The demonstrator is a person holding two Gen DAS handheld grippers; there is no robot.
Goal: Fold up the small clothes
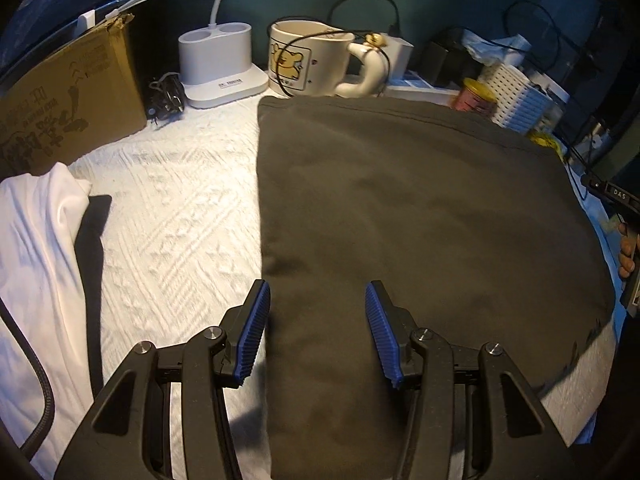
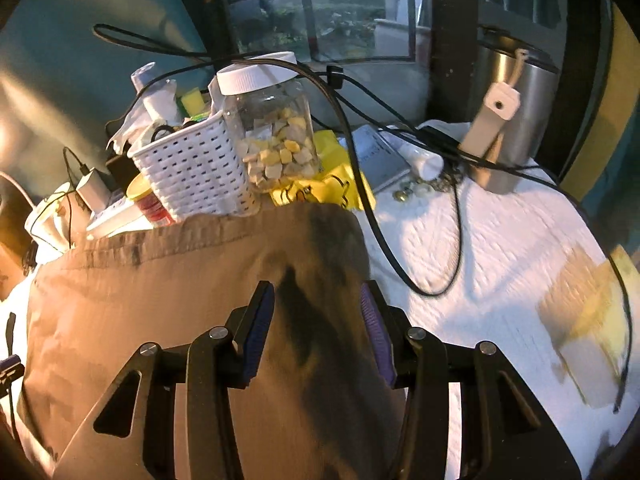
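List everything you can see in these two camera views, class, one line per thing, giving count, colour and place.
garment: one, dark olive-brown, spread flat on the white cloth
white cloth: one, textured, covering the table
white garment: one, at the left edge
cardboard box: one, brown, back left
lamp base: one, white, back
mug: one, cream with a bear picture, behind the garment
basket: one, white, back right
jar: one, clear with white lid, beside the basket
steel container: one, silver, far right
cables: several, black
left tool: black with blue pads, open over the garment
right tool: same colours, fabric between its pads
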